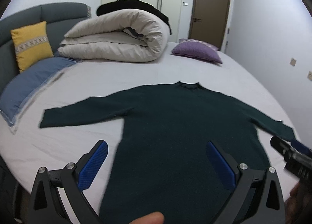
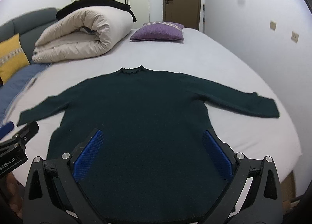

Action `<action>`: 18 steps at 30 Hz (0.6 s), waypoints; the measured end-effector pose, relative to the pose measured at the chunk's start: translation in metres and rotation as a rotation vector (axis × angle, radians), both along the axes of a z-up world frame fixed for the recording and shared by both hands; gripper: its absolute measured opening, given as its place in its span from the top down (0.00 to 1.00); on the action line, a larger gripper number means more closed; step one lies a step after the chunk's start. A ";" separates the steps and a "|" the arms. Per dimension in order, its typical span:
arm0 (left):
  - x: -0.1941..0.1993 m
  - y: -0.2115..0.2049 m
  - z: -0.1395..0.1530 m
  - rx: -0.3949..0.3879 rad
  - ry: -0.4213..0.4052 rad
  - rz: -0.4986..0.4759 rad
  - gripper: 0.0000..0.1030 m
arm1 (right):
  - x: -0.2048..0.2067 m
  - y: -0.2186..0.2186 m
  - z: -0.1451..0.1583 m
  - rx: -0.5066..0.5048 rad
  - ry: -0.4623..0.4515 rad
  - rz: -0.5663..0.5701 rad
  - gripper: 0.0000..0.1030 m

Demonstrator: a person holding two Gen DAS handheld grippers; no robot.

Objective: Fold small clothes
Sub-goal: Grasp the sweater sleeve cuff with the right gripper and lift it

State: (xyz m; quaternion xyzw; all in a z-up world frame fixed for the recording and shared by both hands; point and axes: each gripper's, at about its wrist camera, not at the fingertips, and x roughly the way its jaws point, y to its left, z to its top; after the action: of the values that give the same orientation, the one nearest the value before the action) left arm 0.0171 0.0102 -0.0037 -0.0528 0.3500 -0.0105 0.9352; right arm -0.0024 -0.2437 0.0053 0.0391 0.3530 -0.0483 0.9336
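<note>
A dark green long-sleeved sweater (image 1: 175,126) lies flat on the white bed (image 1: 117,76), collar away from me, both sleeves spread out. It also shows in the right wrist view (image 2: 140,107). My left gripper (image 1: 156,152) is open and empty, hovering above the sweater's lower left part. My right gripper (image 2: 152,142) is open and empty above the sweater's lower middle. The right gripper's body shows at the right edge of the left wrist view (image 1: 292,155). The left gripper's body shows at the left edge of the right wrist view (image 2: 17,142).
A rolled cream duvet (image 1: 117,39) with a black garment on top lies at the head of the bed. A purple cushion (image 1: 197,50), a yellow cushion (image 1: 31,44) and a blue pillow (image 1: 33,85) lie around it. A grey headboard (image 1: 58,15) stands left; a wall is on the right.
</note>
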 end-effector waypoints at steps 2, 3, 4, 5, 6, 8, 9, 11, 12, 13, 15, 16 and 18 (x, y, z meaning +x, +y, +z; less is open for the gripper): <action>0.004 -0.007 -0.003 -0.007 0.000 -0.028 0.00 | 0.005 -0.043 -0.004 0.113 -0.012 -0.026 0.00; 0.008 -0.011 -0.006 0.001 -0.002 -0.037 0.00 | 0.008 -0.072 -0.008 0.187 -0.028 -0.046 0.00; 0.011 -0.014 -0.007 -0.001 -0.001 -0.042 0.00 | 0.009 -0.097 -0.012 0.238 -0.042 -0.065 0.00; 0.014 -0.016 -0.010 -0.014 0.004 -0.052 0.00 | 0.011 -0.129 -0.018 0.293 -0.053 -0.103 0.01; 0.021 -0.019 -0.014 -0.033 0.015 -0.062 0.00 | 0.012 -0.169 -0.027 0.356 -0.060 -0.169 0.01; 0.035 -0.027 -0.023 -0.050 0.037 -0.074 0.00 | 0.010 -0.248 -0.047 0.490 -0.086 -0.292 0.06; 0.040 -0.031 -0.025 -0.061 0.046 -0.084 0.00 | 0.008 -0.289 -0.059 0.562 -0.104 -0.359 0.07; 0.053 -0.038 -0.033 -0.110 0.068 -0.106 0.00 | 0.002 -0.357 -0.084 0.676 -0.130 -0.486 0.10; 0.061 -0.043 -0.038 -0.145 0.065 -0.122 0.00 | -0.001 -0.387 -0.097 0.734 -0.136 -0.540 0.11; 0.067 -0.048 -0.040 -0.166 0.060 -0.134 0.00 | -0.002 -0.415 -0.111 0.792 -0.142 -0.585 0.12; 0.082 -0.058 -0.048 -0.214 0.083 -0.140 0.00 | 0.000 -0.446 -0.126 0.848 -0.146 -0.628 0.17; 0.086 -0.063 -0.051 -0.232 0.094 -0.136 0.00 | 0.004 -0.458 -0.133 0.862 -0.148 -0.641 0.17; 0.098 -0.078 -0.057 -0.223 0.129 -0.145 0.00 | 0.015 -0.478 -0.142 0.874 -0.162 -0.647 0.19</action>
State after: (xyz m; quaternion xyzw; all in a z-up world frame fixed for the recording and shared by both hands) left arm 0.1155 -0.0674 -0.0605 -0.1314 0.4091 -0.1133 0.8958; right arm 0.0128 -0.7215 -0.1362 0.5334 0.2369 -0.1787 0.7921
